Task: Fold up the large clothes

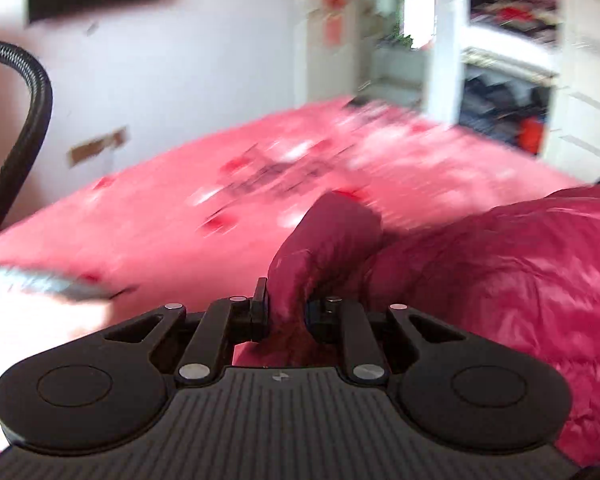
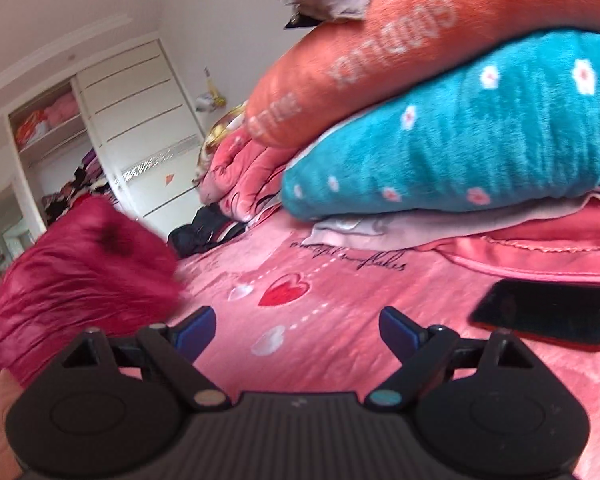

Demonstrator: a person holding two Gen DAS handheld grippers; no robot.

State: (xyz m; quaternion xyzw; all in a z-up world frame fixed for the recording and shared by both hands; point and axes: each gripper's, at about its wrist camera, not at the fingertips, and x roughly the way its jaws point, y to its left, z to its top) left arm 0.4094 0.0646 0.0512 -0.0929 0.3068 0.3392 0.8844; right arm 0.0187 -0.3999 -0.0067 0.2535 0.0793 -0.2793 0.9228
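A shiny magenta puffer jacket (image 1: 500,280) lies on a pink bed cover (image 1: 160,220). My left gripper (image 1: 286,312) is shut on a bunched fold of the jacket, which rises between its two black fingers; the view is smeared by fast motion. In the right wrist view the same jacket (image 2: 80,272) shows blurred at the left, lifted over the bed. My right gripper (image 2: 296,328) stands open above the pink cover (image 2: 320,320), with only the heart print between its blue pads.
A black phone in a red case (image 2: 548,314) lies on the cover at right. Stacked teal (image 2: 480,132) and orange (image 2: 420,32) plush blankets fill the bed's far side. An open white wardrobe (image 1: 504,80) stands behind. A black flexible hose (image 1: 24,128) curves at left.
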